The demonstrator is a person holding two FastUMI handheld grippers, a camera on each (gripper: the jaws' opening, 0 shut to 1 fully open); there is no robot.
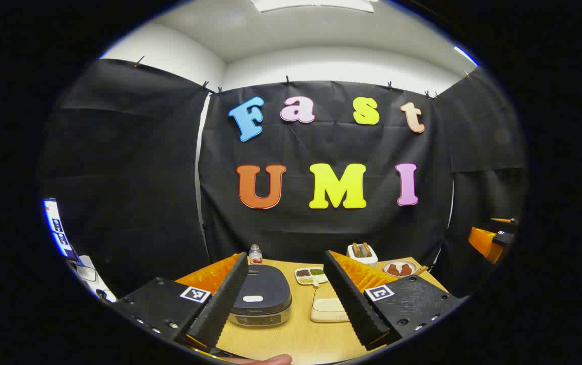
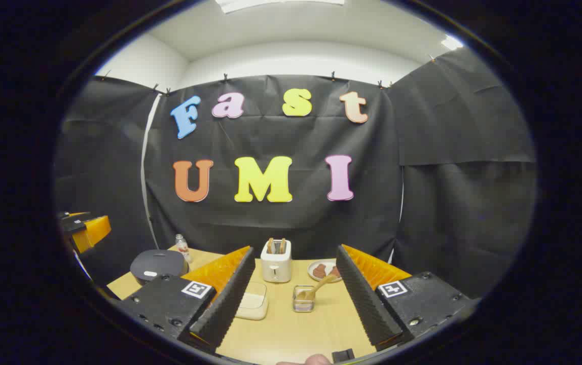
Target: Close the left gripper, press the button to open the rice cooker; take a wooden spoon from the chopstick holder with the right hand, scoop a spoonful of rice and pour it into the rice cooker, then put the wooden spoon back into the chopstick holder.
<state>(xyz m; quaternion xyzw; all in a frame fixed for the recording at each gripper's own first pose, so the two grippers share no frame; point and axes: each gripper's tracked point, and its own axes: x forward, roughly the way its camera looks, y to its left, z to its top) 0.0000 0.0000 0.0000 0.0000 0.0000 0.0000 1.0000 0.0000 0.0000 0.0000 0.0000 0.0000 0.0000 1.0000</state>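
Both cameras sit low, just off the near edge of the tabletop (image 1: 270,339), and look straight across it to the black back wall. Each one peeks out between its own gripper's two spread fingers.

The left gripper view looks from the left part of the near edge, with the rice cooker (image 1: 261,296) close in front. The right gripper view looks from farther right, facing the toaster (image 2: 276,261).

Both views share the rice cooker (image 2: 157,263), the toaster (image 1: 362,253), the plate (image 1: 399,267) and the back wall.

Bare table (image 2: 291,334) before chopstick holder (image 2: 302,299), rice box (image 2: 253,306) left, toaster (image 2: 276,261) behind
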